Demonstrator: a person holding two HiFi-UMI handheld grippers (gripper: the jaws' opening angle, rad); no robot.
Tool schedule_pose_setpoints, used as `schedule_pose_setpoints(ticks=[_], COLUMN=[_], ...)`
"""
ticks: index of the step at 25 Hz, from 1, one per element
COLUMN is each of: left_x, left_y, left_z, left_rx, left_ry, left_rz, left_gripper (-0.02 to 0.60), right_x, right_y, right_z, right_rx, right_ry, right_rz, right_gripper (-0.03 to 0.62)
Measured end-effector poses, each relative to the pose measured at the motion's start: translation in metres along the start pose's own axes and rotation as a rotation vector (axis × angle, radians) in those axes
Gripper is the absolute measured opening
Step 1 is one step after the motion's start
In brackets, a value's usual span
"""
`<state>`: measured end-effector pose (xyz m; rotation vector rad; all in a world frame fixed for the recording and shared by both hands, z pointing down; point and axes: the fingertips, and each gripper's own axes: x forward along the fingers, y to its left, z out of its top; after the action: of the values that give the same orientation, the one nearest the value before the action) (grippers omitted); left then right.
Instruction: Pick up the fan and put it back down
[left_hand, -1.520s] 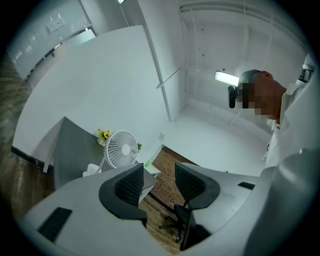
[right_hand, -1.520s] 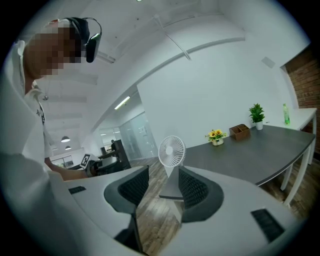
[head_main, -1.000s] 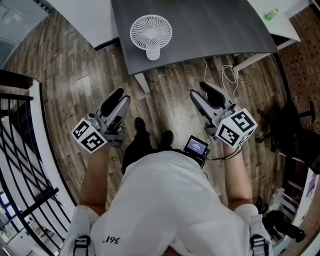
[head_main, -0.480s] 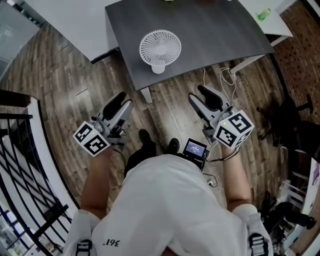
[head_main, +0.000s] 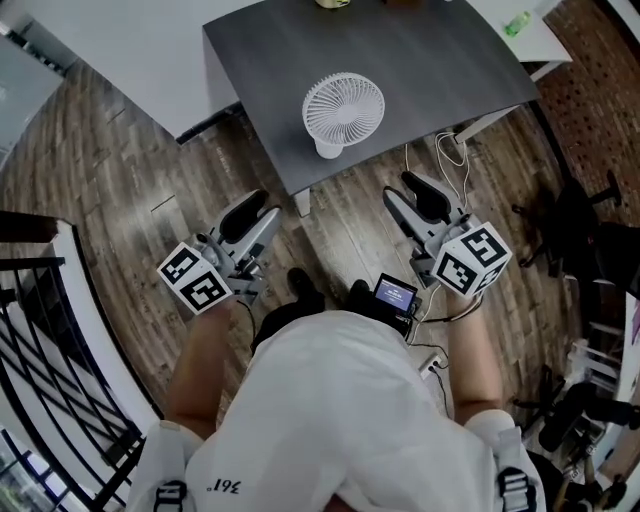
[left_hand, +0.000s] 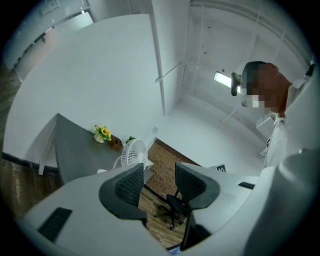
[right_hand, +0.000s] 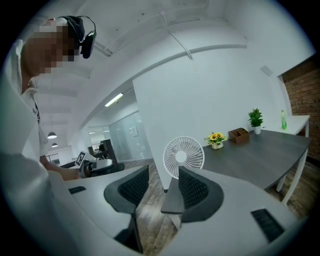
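A small white fan (head_main: 343, 110) stands upright near the front corner of the dark grey table (head_main: 430, 50). Both grippers hang over the wooden floor, short of the table edge. My left gripper (head_main: 257, 212) is below and left of the fan, open with nothing between its jaws. My right gripper (head_main: 413, 192) is below and right of it, also open and empty. In the left gripper view the fan (left_hand: 134, 152) shows beyond the left gripper (left_hand: 159, 176). In the right gripper view the fan (right_hand: 184, 156) stands just past the right gripper (right_hand: 164, 184).
On the table's far side stand a pot of yellow flowers (right_hand: 216, 138), a wooden box (right_hand: 238, 135) and a green plant (right_hand: 256, 120). White cables (head_main: 442, 158) hang off the table's right corner. A black office chair (head_main: 575, 240) is at right, a black railing (head_main: 50, 340) at left.
The table and fan have slid lower and rightward in the head view as the person stepped toward them. Both grippers have come closer to the table edge, jaws unchanged.
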<state>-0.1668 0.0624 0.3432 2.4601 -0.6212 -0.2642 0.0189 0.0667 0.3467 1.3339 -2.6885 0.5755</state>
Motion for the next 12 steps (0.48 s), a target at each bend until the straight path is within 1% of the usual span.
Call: schedule_pose_setpoints(ticks=[3, 7, 12], left_x=[0.000, 0.005, 0.014], left_y=[0.004, 0.011, 0.023], left_z=[-0.001, 0.001, 0.006], left_rx=[0.002, 0.000, 0.002], left_ry=[0.017, 0.024, 0.026], left_rz=[-0.008, 0.001, 0.028], left_gripper=[0.193, 0.193, 0.193], right_x=[0.002, 0.008, 0.022], right_y=[0.004, 0.001, -0.013], right_z=[-0.001, -0.001, 0.006], right_rx=[-0.004, -0.005, -0.011], right_ry=[0.002, 0.016, 0.019], right_rz=[-0.015, -0.023, -0.006], right_gripper=[0.170, 0.170, 0.170])
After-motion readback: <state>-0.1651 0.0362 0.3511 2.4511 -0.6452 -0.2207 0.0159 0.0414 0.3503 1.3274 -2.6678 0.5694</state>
